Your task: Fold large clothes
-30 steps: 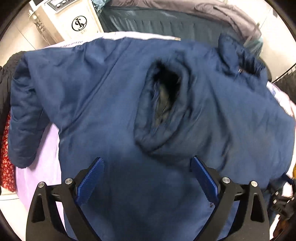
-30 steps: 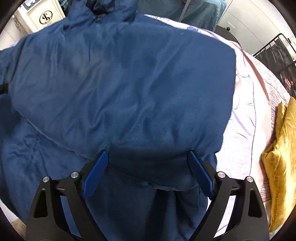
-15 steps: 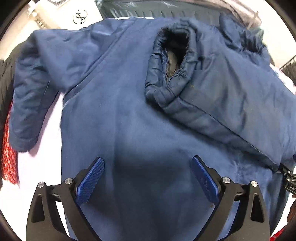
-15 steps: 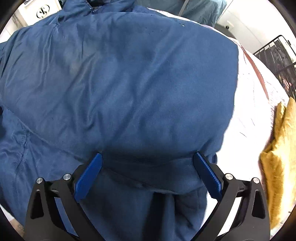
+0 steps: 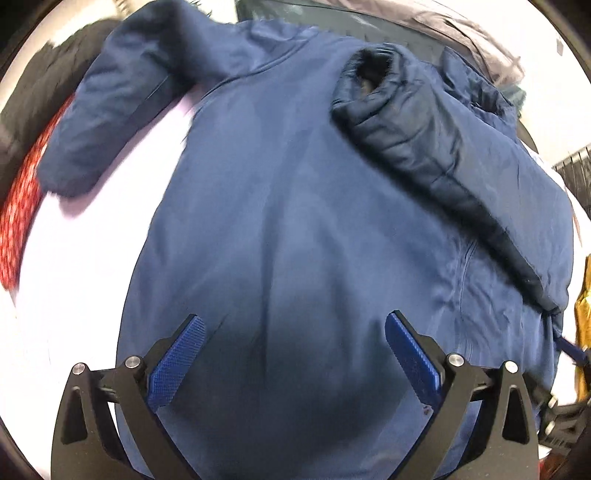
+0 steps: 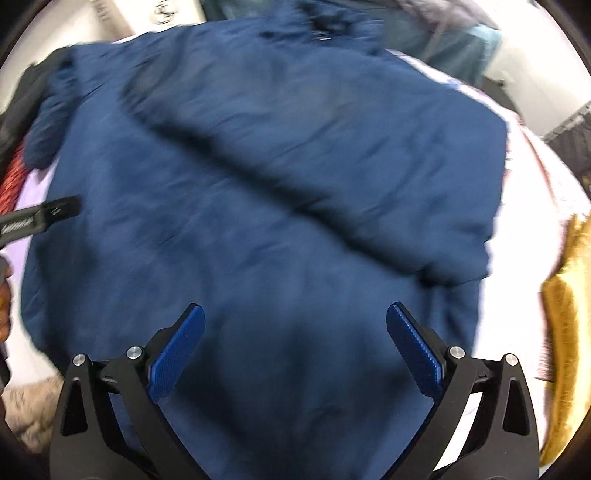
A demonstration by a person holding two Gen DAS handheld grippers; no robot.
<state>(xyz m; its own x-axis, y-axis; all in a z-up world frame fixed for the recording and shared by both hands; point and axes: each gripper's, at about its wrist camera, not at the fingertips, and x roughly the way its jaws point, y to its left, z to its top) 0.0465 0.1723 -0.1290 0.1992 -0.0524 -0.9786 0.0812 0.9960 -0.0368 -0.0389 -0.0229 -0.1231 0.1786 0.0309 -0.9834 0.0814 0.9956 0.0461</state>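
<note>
Since a second ago both of my views have slid across the navy padded jacket (image 5: 280, 206): in the left wrist view the folded-over sleeve (image 5: 424, 147) with its dark cuff opening has climbed from mid-frame to the upper right, and in the right wrist view the yellow cloth (image 6: 565, 332) at the right edge has come further in.

One jacket lies spread on the pale lilac sheet (image 5: 81, 258), filling the centre of both frames. I count two sleeves: one folded diagonally over the body, and one loose sleeve (image 5: 122, 107) reaching to the upper left of the left wrist view, its cuff lying on the sheet.

I hold two grippers. My left gripper (image 5: 295, 350) is spread wide, with nothing between its blue pads; the jacket's body lies below it. My right gripper (image 6: 295, 343) is released as well, its pads parted over the lower part of the jacket and gripping nothing. Its jaws opened a little wider within the last second and nothing is between them.

One red patterned cloth (image 5: 18, 210) lies at the left edge beside a dark garment (image 5: 44, 81). Grey and teal bedding (image 5: 388, 26) is heaped along the top. The right wrist view is blurred.
</note>
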